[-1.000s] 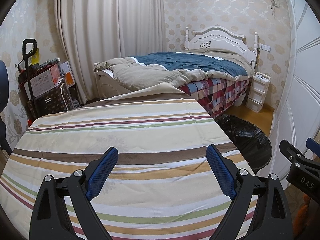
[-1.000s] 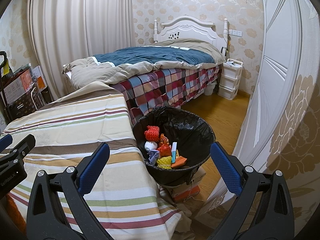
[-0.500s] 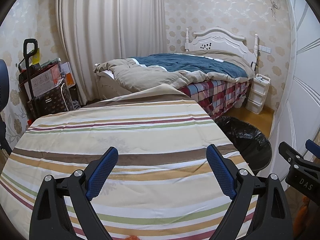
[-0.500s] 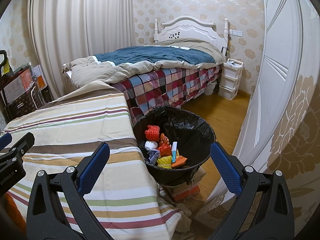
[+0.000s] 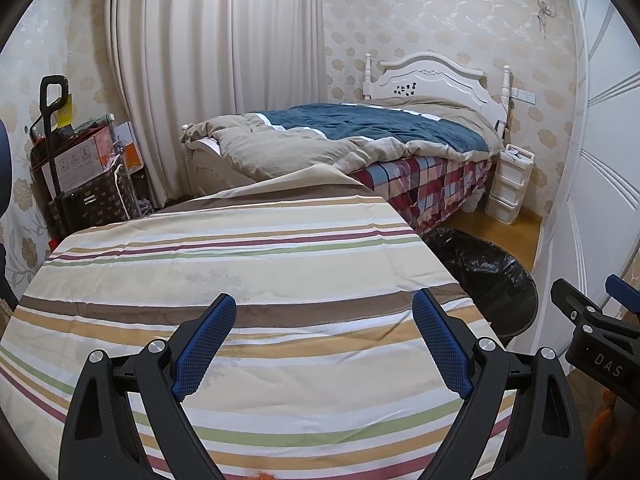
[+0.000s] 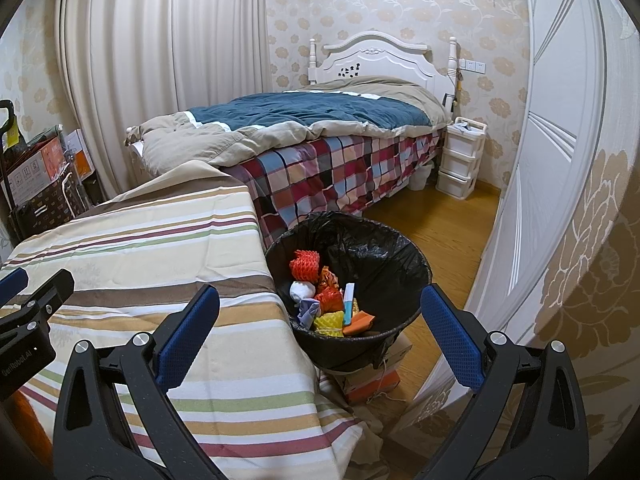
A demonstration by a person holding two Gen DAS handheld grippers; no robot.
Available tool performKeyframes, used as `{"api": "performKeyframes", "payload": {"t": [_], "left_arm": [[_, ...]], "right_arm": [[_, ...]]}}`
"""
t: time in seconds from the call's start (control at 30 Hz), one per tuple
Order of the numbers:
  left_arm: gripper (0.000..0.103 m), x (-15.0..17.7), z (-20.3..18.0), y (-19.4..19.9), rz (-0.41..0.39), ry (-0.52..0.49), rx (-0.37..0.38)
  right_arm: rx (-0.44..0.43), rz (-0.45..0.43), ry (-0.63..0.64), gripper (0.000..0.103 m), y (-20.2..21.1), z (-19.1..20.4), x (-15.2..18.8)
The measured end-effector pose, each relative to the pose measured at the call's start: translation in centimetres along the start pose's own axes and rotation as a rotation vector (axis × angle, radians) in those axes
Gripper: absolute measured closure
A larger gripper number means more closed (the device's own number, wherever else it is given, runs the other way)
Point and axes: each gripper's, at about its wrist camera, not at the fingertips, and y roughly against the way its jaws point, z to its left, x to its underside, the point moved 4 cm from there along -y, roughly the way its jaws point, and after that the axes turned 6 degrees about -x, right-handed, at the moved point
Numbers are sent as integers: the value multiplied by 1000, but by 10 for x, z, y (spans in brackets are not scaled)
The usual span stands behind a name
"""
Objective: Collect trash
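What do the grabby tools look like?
Both look alike. The left tool has black plastic arms, silver bolts and blue bumpy pads. So does the right tool, whose side reads "DAS" in white letters in the left wrist view. No sleeves or cables show.

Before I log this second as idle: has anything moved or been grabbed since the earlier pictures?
Nothing visibly changed. The left gripper and right gripper hang open and empty over the striped cloth, and the trash lies in the black-lined bin as before.
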Motion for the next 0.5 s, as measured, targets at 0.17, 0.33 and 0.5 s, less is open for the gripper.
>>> {"api": "performKeyframes", "payload": {"t": [0.17,0.33,0.5], "left_arm": [[14,0,0,2,-28,-11,-15],[14,1,5,-4,-14,-7,-26],[14,6,21,-18,32,6,-52]], "right_arm": [[-1,2,2,5,-1,1,1],[-12,9,17,5,-6,9,5],[-32,28,46,5,-19,27,8]]}}
